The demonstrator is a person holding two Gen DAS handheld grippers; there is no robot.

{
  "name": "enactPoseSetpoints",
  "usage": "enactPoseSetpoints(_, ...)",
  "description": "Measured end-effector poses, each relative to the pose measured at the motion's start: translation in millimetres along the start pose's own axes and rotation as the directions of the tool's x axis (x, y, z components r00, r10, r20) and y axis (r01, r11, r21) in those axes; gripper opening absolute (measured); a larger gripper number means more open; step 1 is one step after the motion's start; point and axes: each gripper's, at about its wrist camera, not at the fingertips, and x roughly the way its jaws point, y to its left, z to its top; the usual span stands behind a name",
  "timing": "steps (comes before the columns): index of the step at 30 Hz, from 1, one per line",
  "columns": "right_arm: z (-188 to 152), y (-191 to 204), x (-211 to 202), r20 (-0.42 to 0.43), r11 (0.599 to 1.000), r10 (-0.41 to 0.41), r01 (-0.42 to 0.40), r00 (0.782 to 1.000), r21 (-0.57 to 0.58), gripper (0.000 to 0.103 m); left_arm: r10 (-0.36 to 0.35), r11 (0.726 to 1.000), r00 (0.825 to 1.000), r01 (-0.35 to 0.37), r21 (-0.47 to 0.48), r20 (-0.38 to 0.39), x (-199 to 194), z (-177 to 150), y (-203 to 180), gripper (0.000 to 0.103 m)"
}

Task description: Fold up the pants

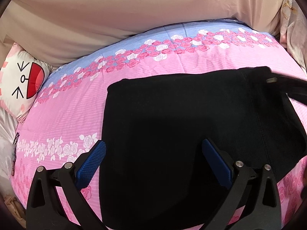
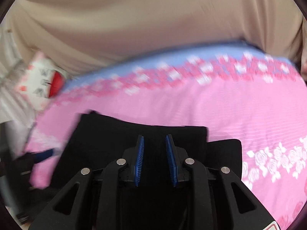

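Lying folded on the quilt (image 1: 153, 61), pants (image 1: 172, 124); both grippers' fingers (image 1: 92, 163) (image 2: 141, 153) parted, empty.

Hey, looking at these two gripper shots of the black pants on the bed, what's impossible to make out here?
- Left wrist view: the near end of the black pants runs off the bottom edge, partly behind the left gripper.
- Right wrist view: motion blur smears the quilt roses and the cartoon pillow.
- Right wrist view: the right gripper covers the pants' near part; black on black hides the folds.
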Motion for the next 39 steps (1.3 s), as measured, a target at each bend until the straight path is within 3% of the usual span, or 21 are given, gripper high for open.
enactPoseSetpoints(2,2.5,-25.2,-5.3,0.001,0.985,0.109,-0.108,0.994,0.133,0.015,-0.003,1.000,1.000,0.003,-0.001,-0.003,0.8,-2.0,2.2,0.098)
enactPoseSetpoints(3,3.3,-28.7,-17.1,0.024,0.982,0.108,-0.110,0.994,0.150,0.014,-0.006,1.000,1.000,0.006,-0.002,-0.006,0.7,-2.7,3.2,0.098)
enactPoseSetpoints(5,-2.8,-34.8,-61.0,0.147,0.990,0.026,-0.046,0.989,0.133,0.022,-0.012,1.000,1.000,0.012,0.001,-0.005,-0.6,-4.2,5.2,0.098)
enactPoseSetpoints(7,-16.3,-42.5,-91.1,0.184,0.994,-0.033,0.012,0.982,0.110,0.024,-0.024,1.000,1.000,0.024,0.001,0.007,-6.3,-4.3,6.2,0.098)
enactPoseSetpoints(14,-104.8,-65.5,-134.3,0.135,0.987,-0.149,0.140,0.980,0.074,0.028,-0.131,0.989,0.989,0.126,0.078,0.063,-36.7,-3.5,-19.3,0.098)
enactPoseSetpoints(15,-115.4,-63.9,-136.1,0.129,0.987,-0.158,0.152,0.979,0.058,0.037,-0.147,0.984,0.987,0.139,0.114,0.063,-40.4,-5.8,-30.1,0.098)
enactPoseSetpoints(17,-132.9,-55.5,-132.3,0.111,0.986,-0.166,0.165,0.980,0.017,0.043,-0.157,0.974,0.986,0.146,0.172,0.053,-42.1,-9.9,-47.2,0.098)
enactPoseSetpoints(21,-147.1,-32.0,-122.3,0.103,0.989,-0.125,0.133,0.987,-0.069,0.043,-0.094,0.968,0.993,0.076,0.240,0.066,-41.9,-18.0,-75.5,0.098)
enactPoseSetpoints(26,-144.3,-13.2,-102.0,0.107,0.957,-0.214,0.230,0.971,-0.178,0.044,-0.077,0.975,0.996,0.064,0.213,0.054,-42.9,-16.2,-70.6,0.098)
enactPoseSetpoints(28,-136.0,-15.9,-105.5,0.123,0.967,-0.197,0.214,0.973,-0.141,0.020,-0.076,0.978,0.996,0.067,0.196,0.043,-42.3,-16.0,-68.2,0.098)
enactPoseSetpoints(30,-130.6,-28.5,-118.8,0.133,0.983,-0.170,0.178,0.976,-0.050,0.012,-0.067,0.980,0.997,0.060,0.188,0.032,-41.0,-18.0,-68.5,0.098)
enactPoseSetpoints(34,-147.1,-61.1,-110.6,0.042,0.994,-0.096,0.094,0.994,0.063,0.012,-0.063,0.980,0.998,0.059,0.188,0.015,-38.7,-26.7,-68.2,0.098)
enactPoseSetpoints(37,-146.7,-66.4,-128.2,0.078,0.993,-0.038,0.028,0.996,0.118,0.020,-0.063,0.982,0.998,0.063,0.176,-0.006,-33.3,-29.1,-67.6,0.098)
enactPoseSetpoints(39,-139.3,-64.5,-151.5,0.168,0.991,-0.013,-0.010,0.986,0.134,0.026,-0.056,0.983,0.998,0.056,0.174,-0.004,-35.5,-26.8,-68.1,0.098)
